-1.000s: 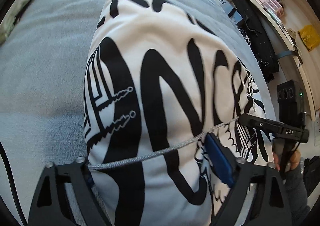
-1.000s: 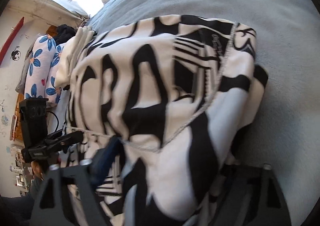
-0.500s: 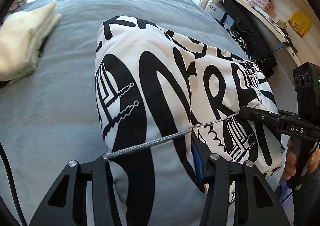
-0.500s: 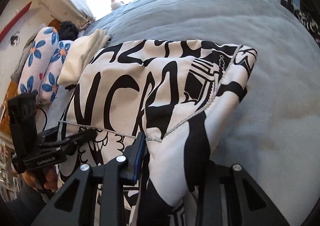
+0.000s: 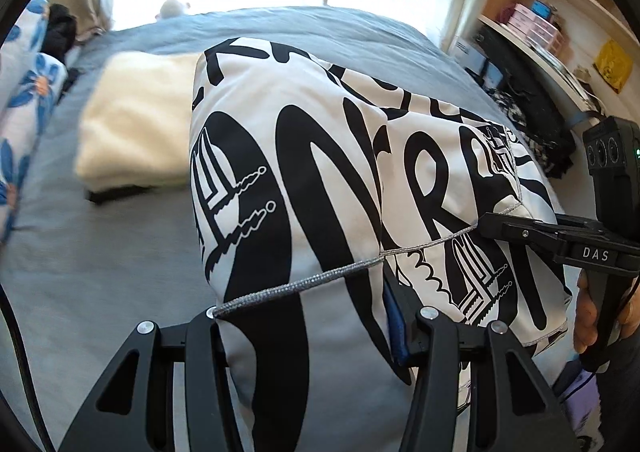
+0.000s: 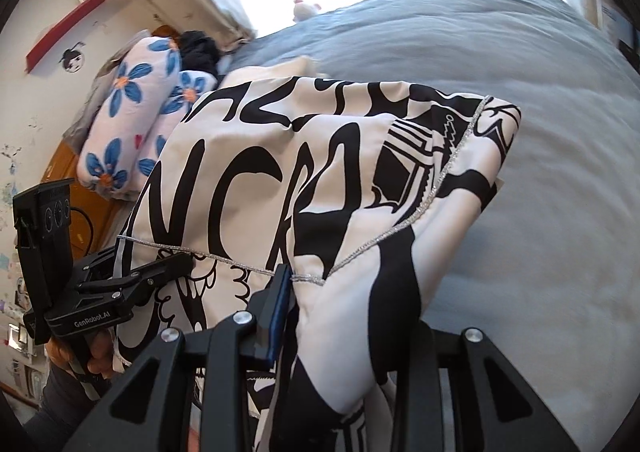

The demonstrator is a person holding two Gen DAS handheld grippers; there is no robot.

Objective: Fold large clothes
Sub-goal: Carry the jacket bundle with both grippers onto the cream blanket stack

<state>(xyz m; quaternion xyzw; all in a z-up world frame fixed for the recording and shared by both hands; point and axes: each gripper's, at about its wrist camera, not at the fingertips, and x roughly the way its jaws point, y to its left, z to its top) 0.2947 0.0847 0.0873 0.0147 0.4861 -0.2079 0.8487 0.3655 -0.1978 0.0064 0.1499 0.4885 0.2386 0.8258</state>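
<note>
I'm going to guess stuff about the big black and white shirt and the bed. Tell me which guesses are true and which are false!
1. Both grippers are clamped on the black and white garment. True: the left gripper and the right gripper each pinch its cloth.
2. The bed cover is red. False: it is grey-blue.
3. A folded cream cloth lies on the bed beside the garment. True.
4. The pillows have green stripes. False: they have blue flowers.
5. The garment lies flat on the bed. False: its near edge is held up, and the cloth hangs from the grippers.
</note>
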